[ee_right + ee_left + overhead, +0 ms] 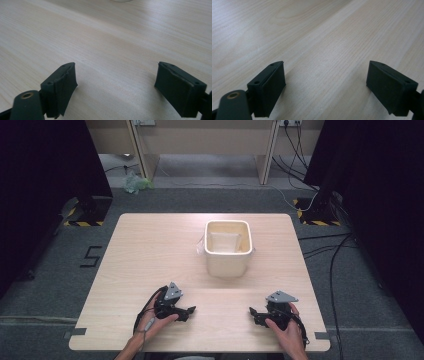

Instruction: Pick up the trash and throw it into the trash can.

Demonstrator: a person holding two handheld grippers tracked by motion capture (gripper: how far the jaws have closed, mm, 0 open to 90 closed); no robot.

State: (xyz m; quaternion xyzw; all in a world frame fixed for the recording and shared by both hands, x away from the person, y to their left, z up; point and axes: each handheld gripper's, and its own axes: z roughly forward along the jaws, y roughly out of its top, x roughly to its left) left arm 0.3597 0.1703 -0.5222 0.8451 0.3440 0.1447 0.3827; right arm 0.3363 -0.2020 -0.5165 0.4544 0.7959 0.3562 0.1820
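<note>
A cream tub [228, 250] stood open-topped toward the far middle of the wooden worktop [150, 250]. Near the front edge, the left gripper [189, 311] and the right gripper [252, 312] rested well apart, pointing toward each other. Both had their jaws spread wide over bare wood, holding nothing.

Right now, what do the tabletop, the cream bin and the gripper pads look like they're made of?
Tabletop: light wood or wood-look laminate; straight printed-looking grain and a soft sheen under the light, so laminate seems likelier.
Cream bin: probably moulded plastic; smooth, uniform colour, rounded corners, rolled rim.
Pads on the left gripper: matte black, likely rubber or foam facing; screw holes show in the backing.
</note>
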